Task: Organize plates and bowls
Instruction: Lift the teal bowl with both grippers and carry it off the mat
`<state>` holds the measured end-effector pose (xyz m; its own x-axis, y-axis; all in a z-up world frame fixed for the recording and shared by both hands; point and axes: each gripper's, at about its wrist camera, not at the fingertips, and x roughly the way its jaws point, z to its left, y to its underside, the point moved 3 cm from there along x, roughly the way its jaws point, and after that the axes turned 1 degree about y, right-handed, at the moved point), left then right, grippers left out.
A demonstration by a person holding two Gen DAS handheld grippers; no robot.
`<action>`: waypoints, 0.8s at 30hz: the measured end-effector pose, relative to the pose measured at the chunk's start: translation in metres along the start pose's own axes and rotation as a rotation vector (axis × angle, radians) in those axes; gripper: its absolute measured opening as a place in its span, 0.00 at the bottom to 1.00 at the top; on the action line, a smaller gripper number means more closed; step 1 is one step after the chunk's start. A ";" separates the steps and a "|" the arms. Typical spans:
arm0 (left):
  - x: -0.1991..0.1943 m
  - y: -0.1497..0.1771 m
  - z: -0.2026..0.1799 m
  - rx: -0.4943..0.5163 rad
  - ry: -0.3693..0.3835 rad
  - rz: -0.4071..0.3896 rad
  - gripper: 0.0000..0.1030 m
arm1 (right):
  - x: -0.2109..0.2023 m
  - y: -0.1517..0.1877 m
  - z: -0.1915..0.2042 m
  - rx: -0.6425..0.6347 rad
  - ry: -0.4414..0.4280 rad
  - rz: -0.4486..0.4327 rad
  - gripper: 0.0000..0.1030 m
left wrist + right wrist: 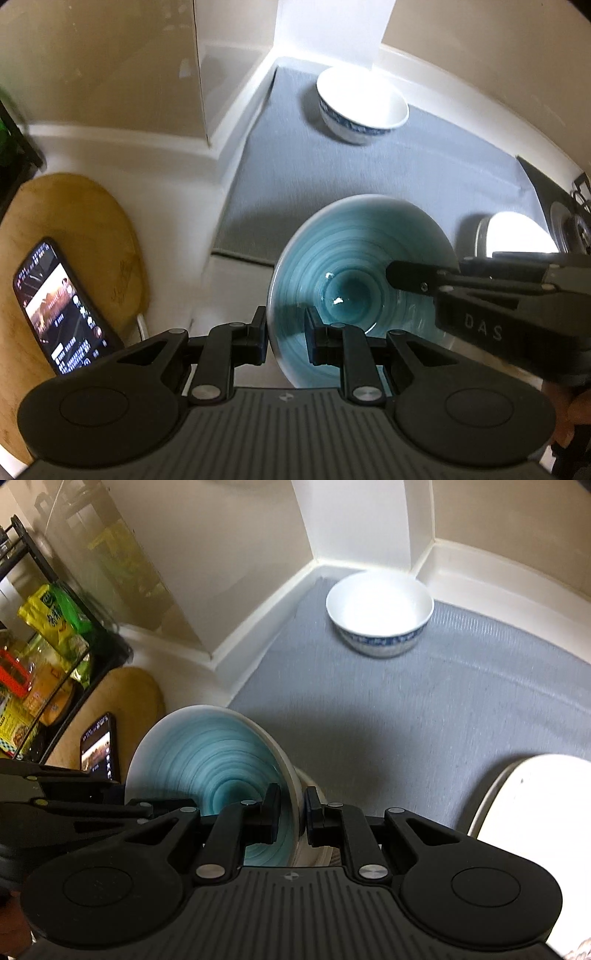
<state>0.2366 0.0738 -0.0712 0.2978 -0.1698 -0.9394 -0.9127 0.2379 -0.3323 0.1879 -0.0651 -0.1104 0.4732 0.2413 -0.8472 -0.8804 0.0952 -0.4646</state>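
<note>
With both grippers, left (285, 338) and right (292, 814), pinching the teal bowl's (354, 258) rim, it's steadied above the mat's (388, 170) near edge.

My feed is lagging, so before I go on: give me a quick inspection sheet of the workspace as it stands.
Surface: grey mat on a white counter.
Job's things: teal bowl held at its rim from both sides; white bowl with blue band at the mat's far corner; white dish at right.
Clutter: lit phone on wooden board.
Grippers: left gripper and right gripper both shut on the teal bowl.
Cables: nothing seen.
Surroundings: black rack with packets.
</note>
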 end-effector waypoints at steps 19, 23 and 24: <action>-0.003 -0.006 0.011 -0.033 0.000 -0.017 0.30 | 0.006 -0.002 -0.002 -0.010 0.012 -0.032 0.39; 0.000 -0.009 0.018 -0.055 -0.008 -0.017 0.41 | 0.005 -0.007 -0.008 -0.018 0.030 -0.035 0.45; 0.001 -0.009 0.020 -0.061 -0.008 -0.015 0.46 | 0.006 -0.006 -0.010 -0.014 0.035 -0.030 0.45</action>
<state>0.2505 0.0905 -0.0707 0.3137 -0.1652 -0.9350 -0.9234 0.1762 -0.3409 0.1963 -0.0743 -0.1151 0.5001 0.2049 -0.8414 -0.8655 0.0878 -0.4931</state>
